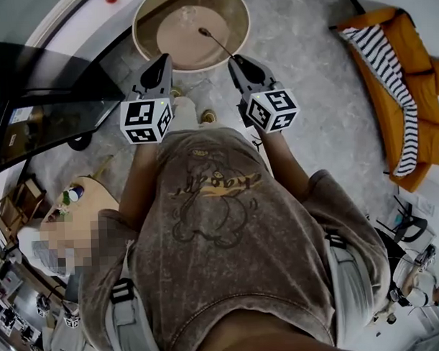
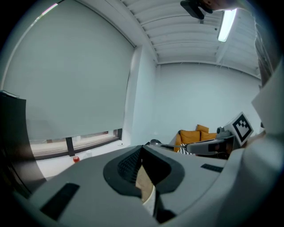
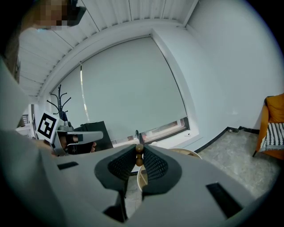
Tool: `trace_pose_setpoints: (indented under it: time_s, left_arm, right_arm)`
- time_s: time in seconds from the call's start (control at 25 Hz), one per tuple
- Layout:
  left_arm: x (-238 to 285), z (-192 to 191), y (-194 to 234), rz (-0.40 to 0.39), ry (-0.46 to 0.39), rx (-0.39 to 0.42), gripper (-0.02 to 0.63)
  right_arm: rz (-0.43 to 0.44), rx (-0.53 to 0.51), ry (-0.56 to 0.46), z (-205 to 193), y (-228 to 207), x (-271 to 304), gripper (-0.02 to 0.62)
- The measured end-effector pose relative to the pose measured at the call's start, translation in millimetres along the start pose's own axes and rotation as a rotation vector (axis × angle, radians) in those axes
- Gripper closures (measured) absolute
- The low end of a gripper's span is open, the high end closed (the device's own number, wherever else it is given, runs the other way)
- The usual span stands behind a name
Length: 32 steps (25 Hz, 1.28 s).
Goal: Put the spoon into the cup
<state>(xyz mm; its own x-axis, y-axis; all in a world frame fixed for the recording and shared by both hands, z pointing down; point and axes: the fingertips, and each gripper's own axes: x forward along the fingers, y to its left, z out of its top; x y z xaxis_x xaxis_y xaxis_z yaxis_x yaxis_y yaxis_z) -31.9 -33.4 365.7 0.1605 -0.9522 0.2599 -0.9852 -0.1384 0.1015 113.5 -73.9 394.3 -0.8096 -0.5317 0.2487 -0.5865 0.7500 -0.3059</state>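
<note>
In the head view a thin dark spoon (image 1: pixel 216 42) juts forward from my right gripper (image 1: pixel 236 60), which is shut on its handle; the bowl hangs over the near rim of the round beige table (image 1: pixel 232 19). A pale clear cup (image 1: pixel 189 15) shows faintly on that table. The right gripper view shows the handle's brown end (image 3: pixel 139 153) pinched between the pads. My left gripper (image 1: pixel 163 60) is level with the right one, a little to its left, its jaws shut with nothing between them. The left gripper view shows the spoon's bowl (image 2: pixel 154 142) ahead of the right gripper (image 2: pixel 213 144).
An orange chair with a striped cloth (image 1: pixel 396 78) stands at the right. A black cabinet (image 1: pixel 44 105) is on the left, with a small cluttered table (image 1: pixel 76 194) nearer me. A red ball (image 2: pixel 76 158) lies by the window wall. A coat stand (image 3: pixel 60 99) is behind.
</note>
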Motion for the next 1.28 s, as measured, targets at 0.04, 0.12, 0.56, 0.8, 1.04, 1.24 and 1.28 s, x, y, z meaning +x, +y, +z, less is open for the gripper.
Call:
trace_pose_setpoints:
  time_s: [0.04,0.12,0.56,0.8,1.04,1.24,1.28]
  left_arm:
    - [3.6,0.0,2.5,0.003,-0.001,-0.002,0.591]
    - [12.1,0.9,3.8,0.004,0.000,-0.004,0.591]
    - [68.9,12.7,20.8,-0.027,-0.011,0.003,0.591]
    - [90.2,20.5,36.8,-0.043,-0.014,0.009,0.591]
    - [106.8,16.5,53.4,-0.067,0.009,0.010,0.591]
    - [125.0,18.6,65.4,-0.074,0.020,0.008,0.591]
    - [128.4,18.5,66.4,-0.077,0.024,0.010,0.591]
  right_arm:
    - [0.002,0.001,-0.001,1.0,-2.2,3.5,0.534]
    - [0.001,0.003,-0.002,3.4,-8.7,8.5,0.534]
    - [-0.018,0.010,-0.011,18.4,-45.6,47.5,0.534]
    - [-0.029,0.028,-0.002,19.8,-55.6,72.7,0.534]
    - [-0.048,0.058,0.017,15.3,-60.0,96.1,0.534]
    - [-0.043,0.056,0.041,17.0,-65.4,115.7,0.534]
    - [-0.043,0.057,0.048,16.4,-67.5,118.8,0.534]
